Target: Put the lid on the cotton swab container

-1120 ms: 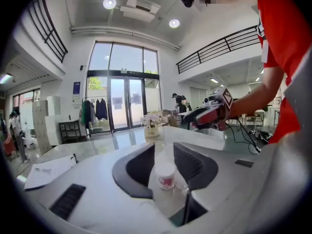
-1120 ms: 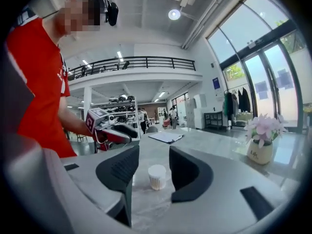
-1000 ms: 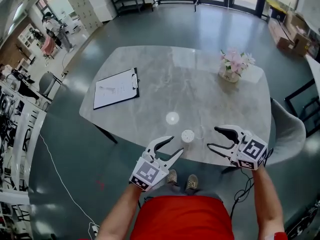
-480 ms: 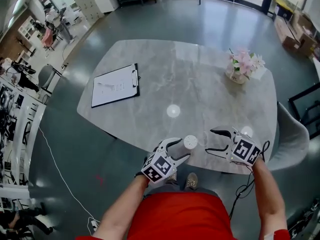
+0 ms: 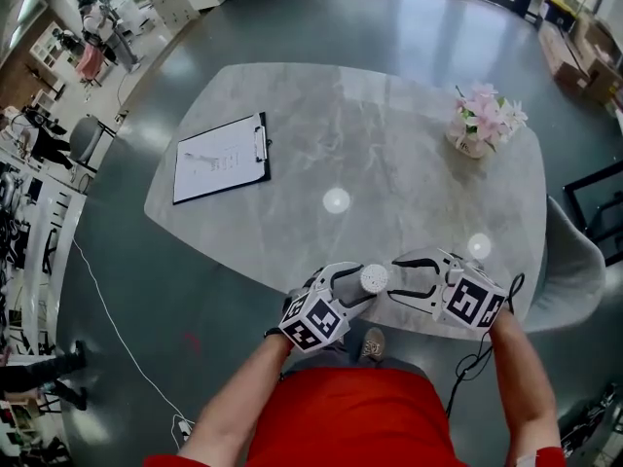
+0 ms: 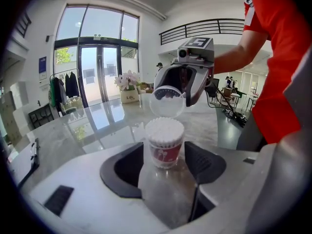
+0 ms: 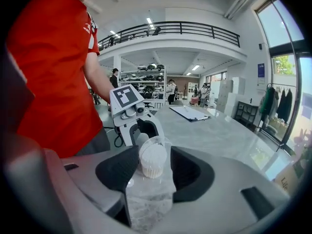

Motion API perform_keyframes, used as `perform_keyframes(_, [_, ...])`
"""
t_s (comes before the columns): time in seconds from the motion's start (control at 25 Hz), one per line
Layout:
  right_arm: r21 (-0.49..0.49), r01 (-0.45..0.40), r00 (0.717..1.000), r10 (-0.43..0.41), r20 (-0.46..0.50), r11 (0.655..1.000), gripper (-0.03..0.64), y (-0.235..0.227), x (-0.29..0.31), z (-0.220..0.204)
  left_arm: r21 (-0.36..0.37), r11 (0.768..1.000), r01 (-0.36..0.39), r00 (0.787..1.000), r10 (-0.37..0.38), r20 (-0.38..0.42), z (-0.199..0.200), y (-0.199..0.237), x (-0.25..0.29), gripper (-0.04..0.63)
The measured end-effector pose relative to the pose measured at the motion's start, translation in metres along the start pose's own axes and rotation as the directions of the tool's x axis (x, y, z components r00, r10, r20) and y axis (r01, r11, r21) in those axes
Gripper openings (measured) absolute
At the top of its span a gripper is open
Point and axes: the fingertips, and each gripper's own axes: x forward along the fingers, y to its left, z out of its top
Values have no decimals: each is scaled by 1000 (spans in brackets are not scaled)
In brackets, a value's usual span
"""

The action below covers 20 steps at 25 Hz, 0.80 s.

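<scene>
The cotton swab container point(image 6: 164, 143) stands uncovered near the desk point(image 5: 389, 163) edge between the wide-spread fingers of the left gripper point(image 5: 362, 286), which closely flank it, while the right gripper point(image 5: 397, 278) closes its fingers on the clear lid point(image 6: 167, 106) just beyond the container's top.

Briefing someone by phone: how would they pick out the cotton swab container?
On the grey marble table, find the near edge, away from clipboard and flowers. The cotton swab container is the open cup packed with white swabs, between the jaws of the left gripper.
</scene>
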Motion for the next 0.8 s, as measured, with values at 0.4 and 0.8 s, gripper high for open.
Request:
perform_keyframes(0.4, [121,-35,999,39,-30,992,206,9,37,7,19,999,36,999,-37,29,6,-2,5,288])
perform_keyframes(0.8, [142,157,979,-136,-151,977,181,2,49,4,22,999,41,998,-42,42,10,3,10,287])
